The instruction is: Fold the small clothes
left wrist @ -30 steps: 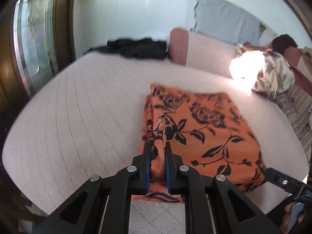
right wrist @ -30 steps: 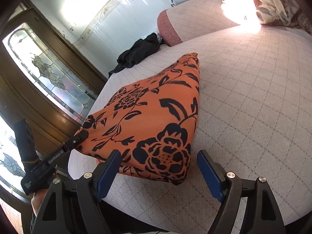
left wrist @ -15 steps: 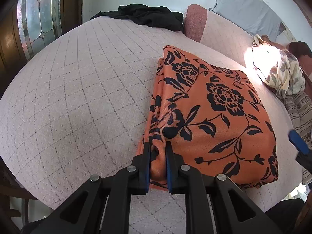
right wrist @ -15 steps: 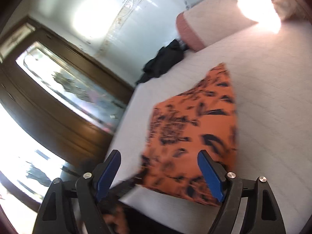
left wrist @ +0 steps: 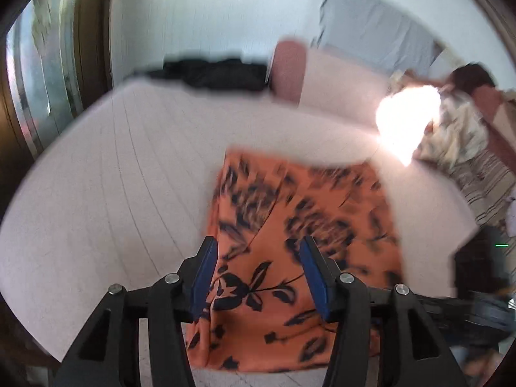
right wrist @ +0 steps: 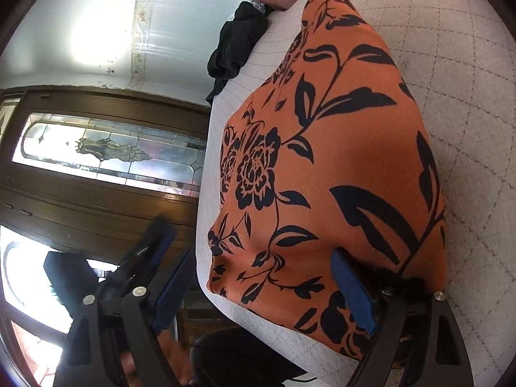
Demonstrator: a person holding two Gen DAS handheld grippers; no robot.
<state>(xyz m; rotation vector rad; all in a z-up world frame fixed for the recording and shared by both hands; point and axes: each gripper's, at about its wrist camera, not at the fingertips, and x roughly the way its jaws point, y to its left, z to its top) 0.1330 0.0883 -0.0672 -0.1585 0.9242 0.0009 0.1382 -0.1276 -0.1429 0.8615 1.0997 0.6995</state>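
Observation:
An orange cloth with a black flower print (left wrist: 300, 225) lies folded flat on the pale quilted bed (left wrist: 113, 177). My left gripper (left wrist: 258, 277) is open and empty, its blue pads over the cloth's near edge. In the right wrist view the same cloth (right wrist: 329, 167) fills the middle. My right gripper (right wrist: 261, 287) is open and empty, its right pad (right wrist: 353, 287) over the cloth's near corner and its left pad beyond the bed's edge. The left gripper (right wrist: 161, 258) shows blurred at lower left in that view.
A black garment (left wrist: 213, 74) lies at the bed's far side next to a pink bolster (left wrist: 288, 67). A crumpled light patterned cloth (left wrist: 451, 129) sits at the right in bright sunlight. A dark wooden door with leaded glass (right wrist: 103, 151) stands beside the bed.
My left gripper has let go of the cloth's edge and opened. The right gripper has come lower and closer over the cloth's near corner. Both views shifted, and the left one is blurred.

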